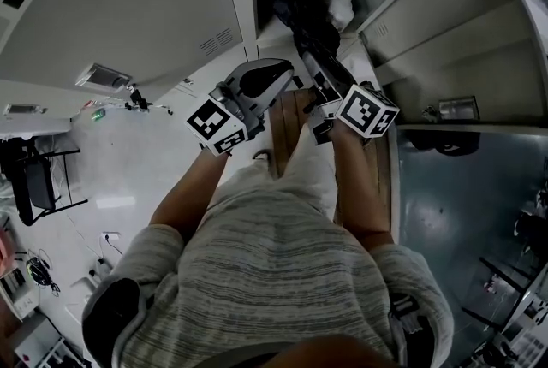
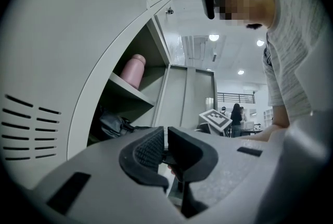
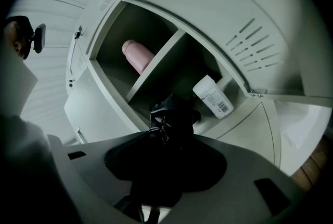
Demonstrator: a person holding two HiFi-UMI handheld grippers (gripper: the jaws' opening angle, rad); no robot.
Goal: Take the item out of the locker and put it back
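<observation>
Gripping the black item, the right tool faces the open locker.

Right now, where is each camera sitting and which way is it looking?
Head view: on the person's head, looking steeply down at the locker; shows the shirt, forearms, left tongs and right tongs.
Left gripper view: on the left tongs, looking sideways past the locker front; shows its shut jaws and the shirt.
Right gripper view: on the right tongs, looking into the locker; its jaws clamp the black umbrella.
Shared: all three show the pink bottle.
</observation>
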